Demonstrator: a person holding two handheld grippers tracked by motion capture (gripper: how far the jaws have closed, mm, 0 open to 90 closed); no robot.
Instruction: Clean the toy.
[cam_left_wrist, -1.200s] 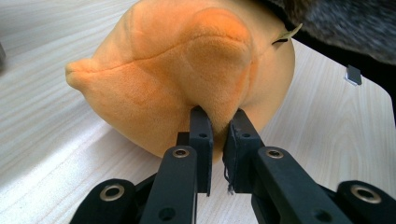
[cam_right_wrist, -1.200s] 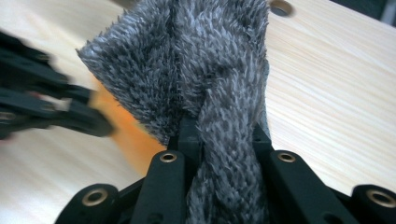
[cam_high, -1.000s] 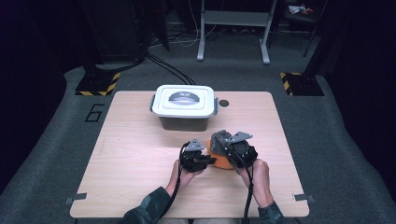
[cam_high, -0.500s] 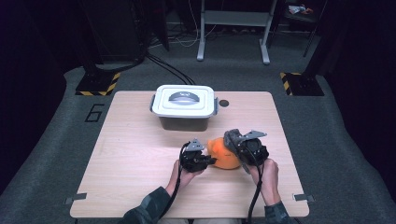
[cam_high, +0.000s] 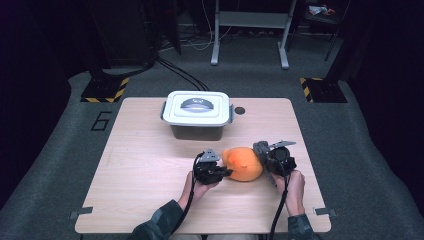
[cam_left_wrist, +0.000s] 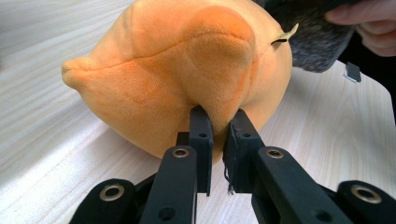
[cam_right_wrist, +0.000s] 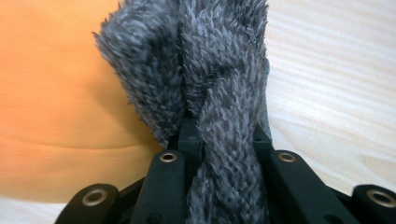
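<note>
High view: orange plush toy (cam_high: 243, 163) lying on the wooden table (cam_high: 145, 165), near the front edge, between the two tools. Long axis running left to right across the table. Left gripper (cam_high: 226, 172) touching the toy's left end; right gripper (cam_high: 262, 156) at its right end. Both equally close, one at each end. White-lidded container (cam_high: 198, 113) farther back, apart from the toy, lid on.

Left gripper view: jaws nearly together, nipping a small fold of orange plush (cam_left_wrist: 177, 79) at the toy's underside. Toy directly ahead of the fingertips (cam_left_wrist: 201, 122), bulging up and away, a pointed tip at the far left. Rounded body, short velvety pile, stitched seams, a darker orange patch on top, a small tan tag near the grey part (cam_left_wrist: 317, 39). A hand beyond it at top right.

Right gripper view: jaws closed hard on a tuft of shaggy grey fur (cam_right_wrist: 219, 107), pinched into a twisted ridge rising from between the fingers. Orange body (cam_right_wrist: 56, 93) immediately left of that tuft, touching it. Bare table to the right.

Judgement: toy held at both ends; any coming lift or pull likely to run along the long axis.
</note>
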